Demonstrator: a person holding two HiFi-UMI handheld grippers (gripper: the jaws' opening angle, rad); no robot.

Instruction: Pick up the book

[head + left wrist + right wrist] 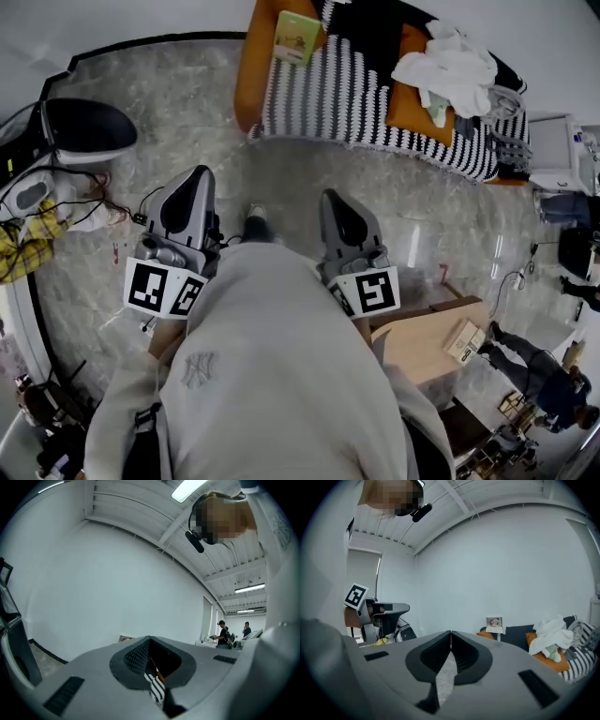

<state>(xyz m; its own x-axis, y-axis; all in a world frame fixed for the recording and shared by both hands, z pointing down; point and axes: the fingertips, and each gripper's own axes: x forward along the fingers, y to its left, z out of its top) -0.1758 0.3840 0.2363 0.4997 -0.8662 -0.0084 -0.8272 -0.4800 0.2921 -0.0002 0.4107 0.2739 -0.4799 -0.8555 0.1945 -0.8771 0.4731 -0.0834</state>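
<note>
- Starting far left in the head view: a black seat shell [84, 127] on the grey marbled floor [187, 94], with tangled cables [94, 202] and a yellow checked cloth [23, 248] just beside it.
- Next, the left hand-held gripper [199, 176], marker cube toward the body and nose toward the sofa. Jaws pressed together at the tips in the left gripper view, clamping nothing, with only a sliver of striped blanket showing through the slit behind them.
- Filling the lower middle between both grippers: a grey sweatshirt [272, 375].
- Well ahead of both grippers: the book [298, 36], green and yellow on the cover, resting at the left end of the orange sofa [246, 75], just beside the black-and-white striped blanket [347, 84]. Seen in the right gripper view propped upright against the white wall.
- Right of the sweatshirt: the right hand-held gripper [330, 199], also aimed at the sofa. Jaws closed tip to tip in the right gripper view, empty, with floor showing through the narrow gap below.
- Further right on the sofa: a heap of white cloth [450, 66] on an orange cushion.
- Lower right: a wooden bench [417, 352] carrying a small box [464, 339].
- Far right: a person [539, 370] standing on the floor.
</note>
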